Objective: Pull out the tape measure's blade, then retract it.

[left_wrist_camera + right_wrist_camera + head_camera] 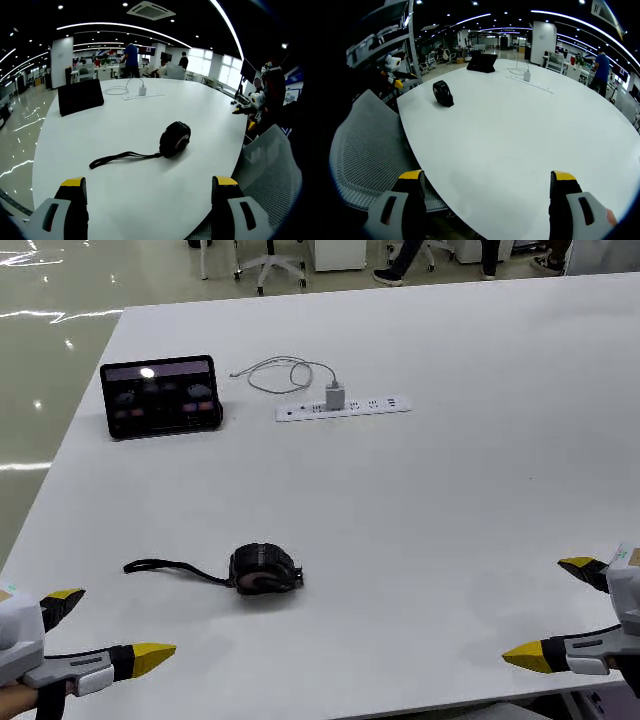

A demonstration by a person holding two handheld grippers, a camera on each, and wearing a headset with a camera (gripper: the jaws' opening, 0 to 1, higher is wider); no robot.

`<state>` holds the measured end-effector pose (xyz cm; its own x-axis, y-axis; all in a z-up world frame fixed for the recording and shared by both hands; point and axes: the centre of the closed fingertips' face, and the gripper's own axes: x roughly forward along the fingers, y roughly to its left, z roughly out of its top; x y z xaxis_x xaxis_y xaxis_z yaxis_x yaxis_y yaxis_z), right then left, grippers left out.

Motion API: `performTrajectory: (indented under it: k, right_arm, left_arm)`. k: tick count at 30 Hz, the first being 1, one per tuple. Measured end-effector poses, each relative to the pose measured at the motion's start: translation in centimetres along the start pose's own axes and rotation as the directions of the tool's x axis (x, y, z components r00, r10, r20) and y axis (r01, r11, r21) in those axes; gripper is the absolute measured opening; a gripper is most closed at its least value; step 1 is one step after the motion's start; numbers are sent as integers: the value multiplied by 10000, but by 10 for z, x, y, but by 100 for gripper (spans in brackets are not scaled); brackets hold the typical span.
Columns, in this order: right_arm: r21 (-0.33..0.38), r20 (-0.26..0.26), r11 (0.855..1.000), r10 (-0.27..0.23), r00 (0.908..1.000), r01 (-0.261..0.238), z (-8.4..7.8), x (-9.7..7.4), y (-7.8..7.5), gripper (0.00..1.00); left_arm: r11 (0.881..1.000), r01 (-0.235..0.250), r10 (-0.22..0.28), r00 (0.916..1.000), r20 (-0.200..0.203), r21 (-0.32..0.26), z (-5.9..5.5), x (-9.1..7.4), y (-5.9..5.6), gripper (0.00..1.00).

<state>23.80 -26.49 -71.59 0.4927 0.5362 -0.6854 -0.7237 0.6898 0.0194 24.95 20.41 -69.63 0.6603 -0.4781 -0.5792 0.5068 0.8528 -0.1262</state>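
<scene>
Black strapped tape measure [265, 569] near front edge of white worktop [400, 520]; yellow-tipped left gripper [112, 624] and right gripper [545, 608] both agape: pin case first, hook side unclear.

Your tape measure [265, 569]: one compact black case, fully retracted, resting on the white worktop [430, 510] near your edge. Its black wrist strap [165, 566] trails flat across the worktop to your left.

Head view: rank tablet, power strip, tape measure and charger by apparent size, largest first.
1. tablet
2. tape measure, bulkier but nearer; power strip, longer but thin: unsure between them
3. charger
</scene>
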Motion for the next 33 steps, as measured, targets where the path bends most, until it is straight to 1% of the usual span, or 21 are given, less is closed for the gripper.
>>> performTrajectory:
  k: [5,7,9,10,12,13,15,17,18,20,22,23,25,27,29,30,31,33]
  right_arm:
    - [-60,52,10000,-19,10000,19,2,1,-1,100]
    - [-55,90,10000,11,10000,-11,4,3,-2,100]
    - [-295,338,9995,82,9994,-72,11,6,-2,100]
    - [-444,497,9990,48,9988,-26,15,7,-3,100]
    - [-408,498,9989,251,9984,-230,20,10,0,100]
    - [-463,518,9985,310,9982,-286,23,12,0,100]
    - [-579,489,9977,375,9981,-347,26,15,-1,100]
    - [-652,543,9971,435,9976,-399,32,17,-1,100]
    - [-665,605,9969,462,9971,-422,36,20,-3,100]
    - [-736,646,9962,523,9965,-475,41,23,-3,100]
    - [-903,660,9945,585,9961,-524,47,27,-3,100]
    - [-954,667,9939,618,9959,-553,49,29,-3,100]
    - [-1125,616,9917,689,9957,-617,53,32,-2,100]
    - [-1225,608,9897,816,9948,-737,58,36,-1,100]
    - [-1356,570,9872,926,9941,-841,61,40,0,100]
    - [-1401,548,9862,964,9938,-879,63,42,1,100]
    - [-1469,534,9849,1002,9935,-914,65,44,1,100]
    - [-1536,533,9832,1079,9927,-986,69,48,2,100]
  left_arm:
    - [9999,45,-44,10000,-52,102,2,2,-2,100]
    - [9996,102,-100,9999,-78,250,4,5,-3,100]
    - [9992,233,-228,9997,-131,340,5,9,-5,100]
    - [9987,329,-322,9993,-178,401,6,11,-6,100]
    - [9961,433,-393,9979,-519,765,2,15,-8,100]
    - [9947,586,-537,9968,-589,847,2,18,-10,100]
    - [9931,671,-614,9963,-608,965,5,21,-11,100]
    - [9914,758,-699,9959,-571,1072,11,24,-12,100]
    - [9893,851,-798,9956,-487,1182,15,26,-13,100]
    - [9867,973,-915,9946,-499,1301,19,30,-14,100]
    - [9777,1070,-1025,9941,-344,1805,26,35,-15,100]
    - [9759,1089,-1052,9940,-298,1889,28,37,-16,100]
    - [9725,1263,-1202,9918,-428,1957,31,42,-18,100]
    - [9640,1412,-1304,9895,-621,2252,34,48,-19,100]
    - [9540,1566,-1351,9858,-996,2558,37,54,-19,100]
    - [9510,1639,-1425,9849,-988,2622,41,56,-20,100]
    - [9418,1775,-1556,9830,-977,2854,46,59,-22,100]
    - [9306,1966,-1692,9790,-1133,3088,52,64,-25,100]
